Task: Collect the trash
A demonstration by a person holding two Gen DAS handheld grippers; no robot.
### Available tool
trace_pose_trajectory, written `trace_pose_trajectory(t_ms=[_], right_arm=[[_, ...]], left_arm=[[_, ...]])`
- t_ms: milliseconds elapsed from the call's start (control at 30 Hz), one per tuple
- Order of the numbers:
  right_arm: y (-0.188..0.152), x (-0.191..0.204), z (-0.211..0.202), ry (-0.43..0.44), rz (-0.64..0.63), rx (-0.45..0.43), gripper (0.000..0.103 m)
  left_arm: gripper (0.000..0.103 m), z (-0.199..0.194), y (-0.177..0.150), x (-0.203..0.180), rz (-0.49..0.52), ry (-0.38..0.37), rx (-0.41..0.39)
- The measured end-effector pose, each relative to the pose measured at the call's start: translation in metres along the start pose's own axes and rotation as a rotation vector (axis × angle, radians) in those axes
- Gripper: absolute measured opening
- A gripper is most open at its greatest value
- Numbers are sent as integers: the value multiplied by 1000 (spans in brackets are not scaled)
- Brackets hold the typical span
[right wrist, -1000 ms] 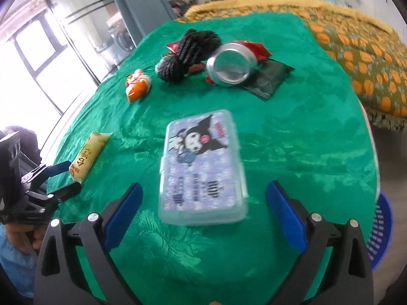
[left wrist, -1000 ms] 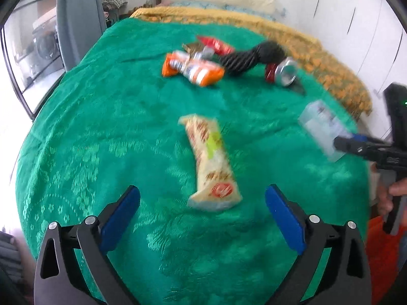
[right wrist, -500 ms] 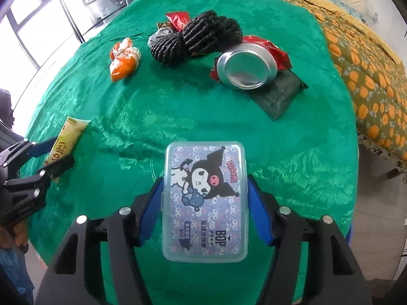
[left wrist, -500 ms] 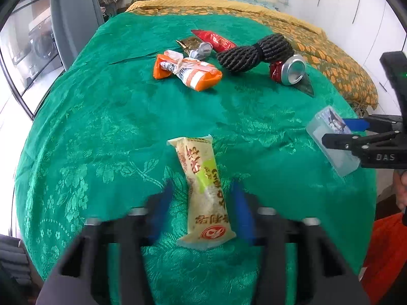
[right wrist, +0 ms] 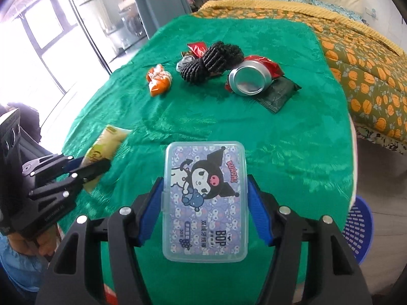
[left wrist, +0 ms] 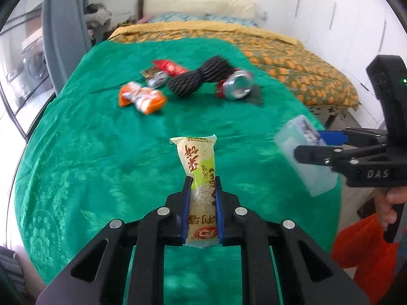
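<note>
My left gripper [left wrist: 203, 185] is shut on a yellow snack packet [left wrist: 197, 157], lifted a little off the green cloth [left wrist: 101, 152]; the same packet [right wrist: 104, 143] shows at the left of the right wrist view, clamped in the left gripper [right wrist: 94, 166]. My right gripper [right wrist: 204, 185] is shut on a clear plastic box [right wrist: 204, 198] with a cartoon print, held above the cloth. That box [left wrist: 302, 152] and the right gripper [left wrist: 313, 145] appear at the right of the left wrist view. Farther back lie an orange wrapper [left wrist: 142, 97], a black netted bundle [left wrist: 201, 78], a crushed can [left wrist: 236, 84] and a red wrapper [left wrist: 169, 67].
A dark green packet [right wrist: 278, 94] lies under the can [right wrist: 250, 80]. A blue perforated basket [right wrist: 358, 231] stands on the floor at the right, an orange bag [left wrist: 366, 251] below the right hand. A bed with an orange-patterned cover [right wrist: 368, 58] lies beyond the cloth; windows at left.
Both grippers went from wide open to closed: the left on the yellow packet, the right on the plastic box. Both items have since risen off the cloth.
</note>
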State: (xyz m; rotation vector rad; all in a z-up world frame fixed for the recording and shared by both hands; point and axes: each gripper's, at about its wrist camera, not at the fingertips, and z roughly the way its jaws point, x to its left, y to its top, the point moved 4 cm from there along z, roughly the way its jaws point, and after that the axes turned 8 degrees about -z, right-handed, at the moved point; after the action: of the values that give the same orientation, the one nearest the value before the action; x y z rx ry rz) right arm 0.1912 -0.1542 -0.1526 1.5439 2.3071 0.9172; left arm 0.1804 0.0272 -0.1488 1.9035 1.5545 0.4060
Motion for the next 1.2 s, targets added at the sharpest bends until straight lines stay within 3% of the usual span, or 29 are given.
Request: trace_pose_trajectory(t_ms=[367,900,1033,1133,1200], right_arm=[[-24,-19,-39,-21,42,-77,62],[-33,-39,-44,-8,73,-99,62],[-38,-61,-51,-23,108,-109,62],[-44,-91,-66,-68,145,-128,62],[-51,-116,-77,-100,181,-138,62]], left_arm=[[15,-12,-3,-69,103,15,-70],[14,-5,-3,-101,188,33,-81],[14,3,-3,-116,185,-26,-47],[14,14,-9,-139,149,-160,42],[14,21,-16,-159,163,-209,81]])
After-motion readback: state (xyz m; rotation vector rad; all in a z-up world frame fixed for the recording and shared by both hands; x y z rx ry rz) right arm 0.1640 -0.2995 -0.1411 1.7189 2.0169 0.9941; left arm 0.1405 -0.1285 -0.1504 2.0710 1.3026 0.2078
